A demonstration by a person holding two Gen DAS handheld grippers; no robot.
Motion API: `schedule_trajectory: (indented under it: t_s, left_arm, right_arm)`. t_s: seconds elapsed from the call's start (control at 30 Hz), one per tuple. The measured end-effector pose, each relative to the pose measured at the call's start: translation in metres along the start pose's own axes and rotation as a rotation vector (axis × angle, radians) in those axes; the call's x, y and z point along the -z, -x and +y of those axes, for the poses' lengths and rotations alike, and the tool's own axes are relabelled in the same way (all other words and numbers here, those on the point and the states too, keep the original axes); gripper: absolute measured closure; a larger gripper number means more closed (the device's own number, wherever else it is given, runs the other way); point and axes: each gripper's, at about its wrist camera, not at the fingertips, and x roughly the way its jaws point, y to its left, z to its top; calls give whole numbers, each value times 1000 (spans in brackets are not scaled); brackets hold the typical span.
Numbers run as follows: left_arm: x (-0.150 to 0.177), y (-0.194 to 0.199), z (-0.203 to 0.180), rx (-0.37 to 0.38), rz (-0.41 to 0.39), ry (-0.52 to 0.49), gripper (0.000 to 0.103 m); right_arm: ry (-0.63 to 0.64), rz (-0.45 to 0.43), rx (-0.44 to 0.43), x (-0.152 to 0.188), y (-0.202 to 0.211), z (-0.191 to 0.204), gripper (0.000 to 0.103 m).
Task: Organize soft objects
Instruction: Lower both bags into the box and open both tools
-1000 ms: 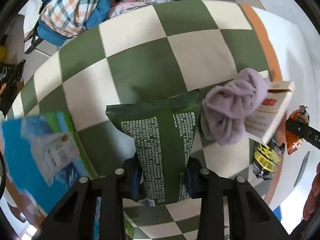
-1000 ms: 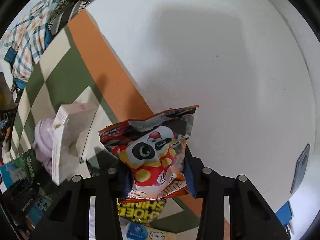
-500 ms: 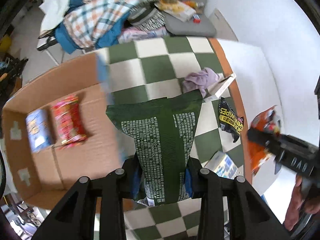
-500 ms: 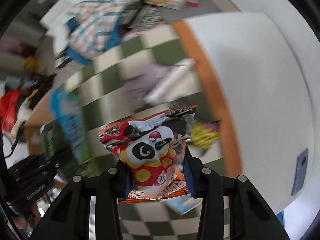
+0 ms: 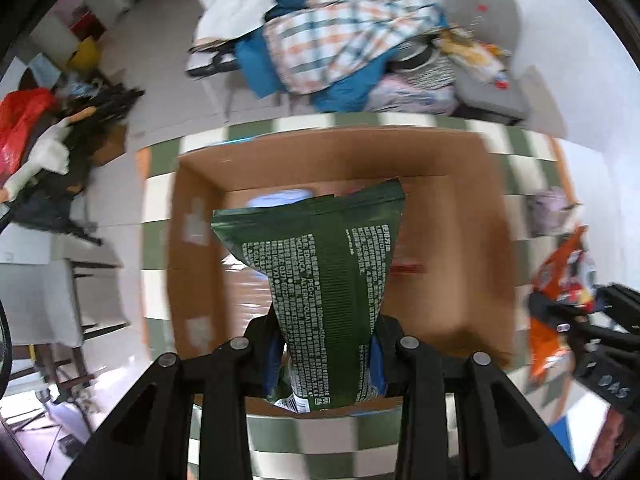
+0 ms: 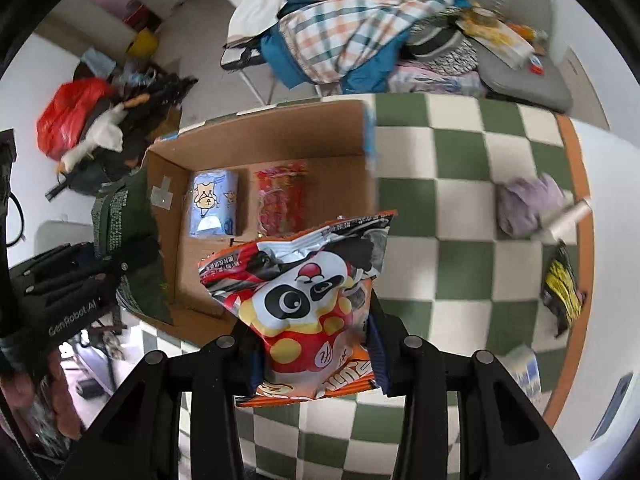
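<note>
My left gripper (image 5: 324, 364) is shut on a dark green pouch (image 5: 324, 272) with white print, hanging above an open cardboard box (image 5: 460, 184). My right gripper (image 6: 316, 356) is shut on an orange-red panda snack bag (image 6: 308, 292), held near the box's (image 6: 256, 136) right side. In the right wrist view, a light blue packet (image 6: 212, 204) and a red packet (image 6: 280, 200) lie inside the box. The left gripper with its green pouch (image 6: 120, 236) shows at that view's left edge. The right gripper with its orange bag (image 5: 560, 280) shows at the left wrist view's right edge.
A green-and-white checkered mat (image 6: 460, 152) lies under the box. On it rest a lilac cloth (image 6: 528, 204), a white carton (image 6: 564, 220), a black-yellow pouch (image 6: 564, 288) and a blue-white pack (image 6: 524, 364). Plaid clothes (image 6: 352, 20), a grey chair (image 6: 520, 68) and a red bag (image 6: 72, 112) lie beyond.
Both grippers rose and swung left across the mat, each keeping its pouch. The cardboard box has come under the left gripper; the lilac cloth and carton have dropped away to the right.
</note>
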Motion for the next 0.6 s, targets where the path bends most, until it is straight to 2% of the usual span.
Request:
schedule_trajectory:
  t_s: [0.17, 0.33, 0.6]
  left_arm:
    - [-21, -41, 33, -136, 42, -10, 71]
    - [-37, -82, 46, -220, 115, -51, 71]
    - [-55, -128, 37, -276, 181, -128, 69]
  right_arm:
    - [33, 32, 97, -29, -37, 36, 60]
    - [65, 69, 183, -51, -75, 44, 60]
    - [62, 107, 271, -72, -115, 43, 60]
